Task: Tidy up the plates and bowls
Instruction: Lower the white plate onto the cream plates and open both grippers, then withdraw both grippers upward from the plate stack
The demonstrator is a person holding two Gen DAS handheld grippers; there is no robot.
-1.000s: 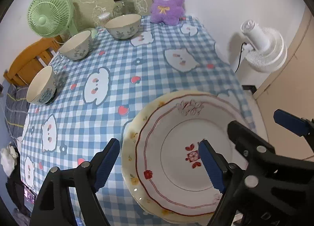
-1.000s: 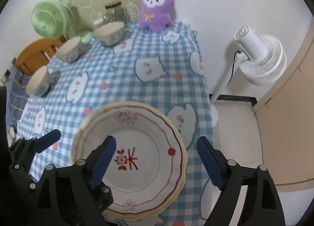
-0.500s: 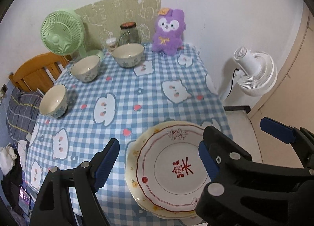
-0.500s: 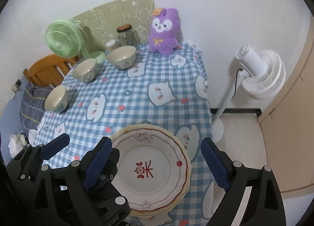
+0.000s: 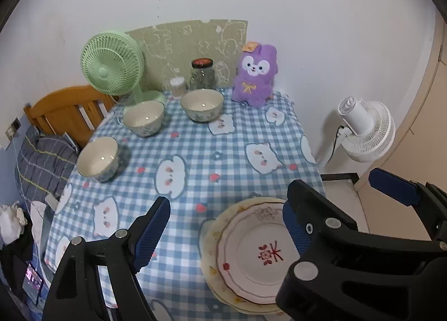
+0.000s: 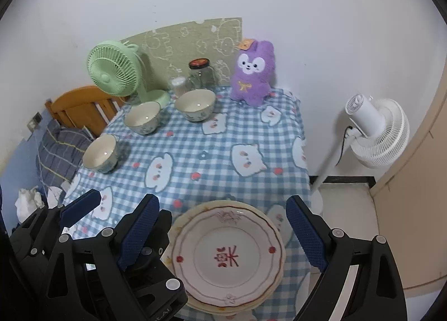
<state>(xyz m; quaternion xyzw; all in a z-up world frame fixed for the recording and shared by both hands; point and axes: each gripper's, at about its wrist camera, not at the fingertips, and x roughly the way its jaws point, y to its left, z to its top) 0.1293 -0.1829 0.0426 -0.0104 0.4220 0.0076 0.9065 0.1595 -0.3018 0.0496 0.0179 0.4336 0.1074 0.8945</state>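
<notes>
A stack of plates (image 5: 251, 254) (image 6: 227, 256), the top one white with a red rim line and a red motif, lies at the near edge of the blue checked table (image 5: 212, 153). Three cream bowls stand apart along the far left: one (image 5: 97, 159) nearest, one (image 5: 143, 121) in the middle, one (image 5: 201, 104) at the back. My left gripper (image 5: 223, 231) hangs open above the table, just left of the stack. My right gripper (image 6: 222, 233) is open too, its pads wide on either side of the stack and well above it. Neither holds anything.
A green desk fan (image 5: 111, 67), a small swab pot (image 5: 177, 86), a glass jar (image 5: 202, 74) and a purple plush toy (image 5: 255, 75) line the back edge. A white floor fan (image 5: 366, 131) stands off the table's right side. A wooden headboard (image 5: 64, 114) and bedding are on the left.
Both grippers have risen and drawn back from the plate stack, so the whole table now shows. Both stay open. The plates and bowls have not moved.
</notes>
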